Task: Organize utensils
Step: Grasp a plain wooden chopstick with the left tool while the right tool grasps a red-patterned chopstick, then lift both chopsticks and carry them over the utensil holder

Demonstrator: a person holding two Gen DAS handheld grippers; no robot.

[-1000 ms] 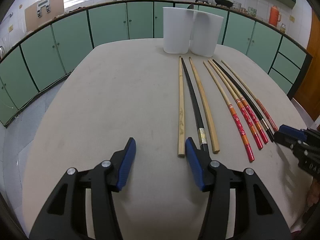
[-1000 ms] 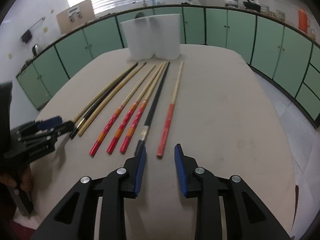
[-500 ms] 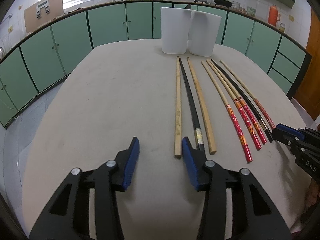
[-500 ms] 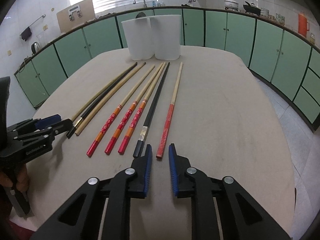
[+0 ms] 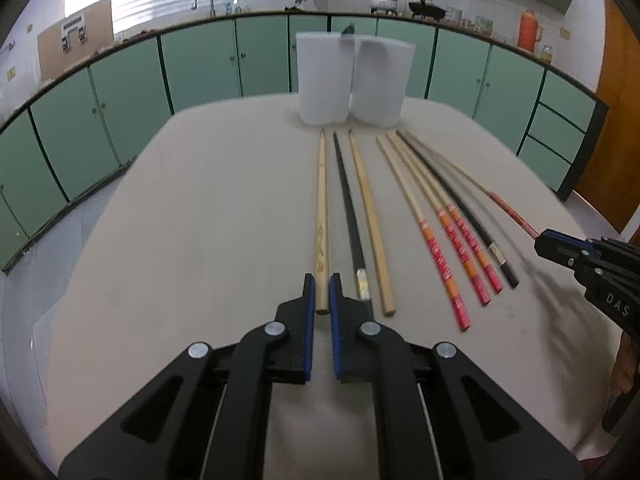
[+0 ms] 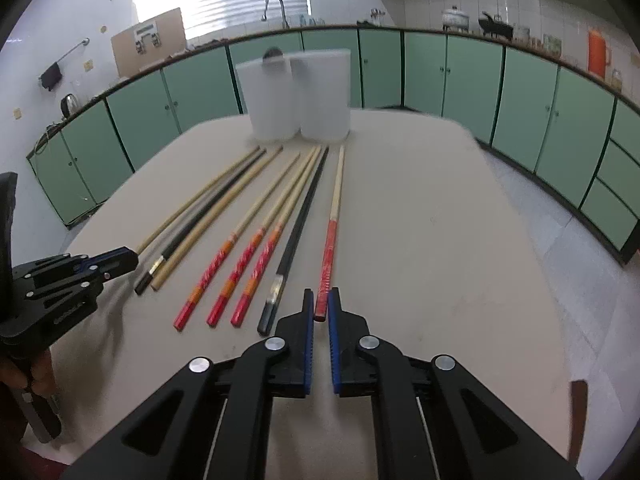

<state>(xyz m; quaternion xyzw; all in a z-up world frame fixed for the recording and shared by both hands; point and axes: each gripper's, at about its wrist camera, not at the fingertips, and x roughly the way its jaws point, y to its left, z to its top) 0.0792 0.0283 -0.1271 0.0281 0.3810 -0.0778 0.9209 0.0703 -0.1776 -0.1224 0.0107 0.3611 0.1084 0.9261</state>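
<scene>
Left gripper [image 5: 321, 294]: jaws drawn nearly together, blue pads sitting on either side of the near end of the pale wooden chopstick [image 5: 321, 216]. The chopstick's butt end is lying between the pads; whether the pads are actually pressing it cannot be told. The stick is running straight ahead of the gripper toward the left white container [image 5: 324, 78].

Just right of this gripper: a black chopstick with a silver band [image 5: 350, 216], then a plain tan chopstick [image 5: 370, 216], both lying flat on the beige table [image 5: 200, 220].

Farther right, well apart from the left gripper: three red-handled chopsticks [image 5: 438, 248] lying side by side, and a second black chopstick [image 5: 460, 208] beside them.

Right gripper [image 6: 321, 308]: jaws likewise narrowed to a slim gap, pads flanking the red butt end of the red-and-cream chopstick [image 6: 334, 224]. A firm grip cannot be confirmed. This stick is pointing ahead toward the right white container [image 6: 325, 94].

Immediately left of the right gripper: the second black chopstick, its near end lying beside the left pad.

Both containers are standing upright, touching each other, at the far end of the row. A dark utensil tip [image 5: 347, 29] is showing above their rims.
</scene>
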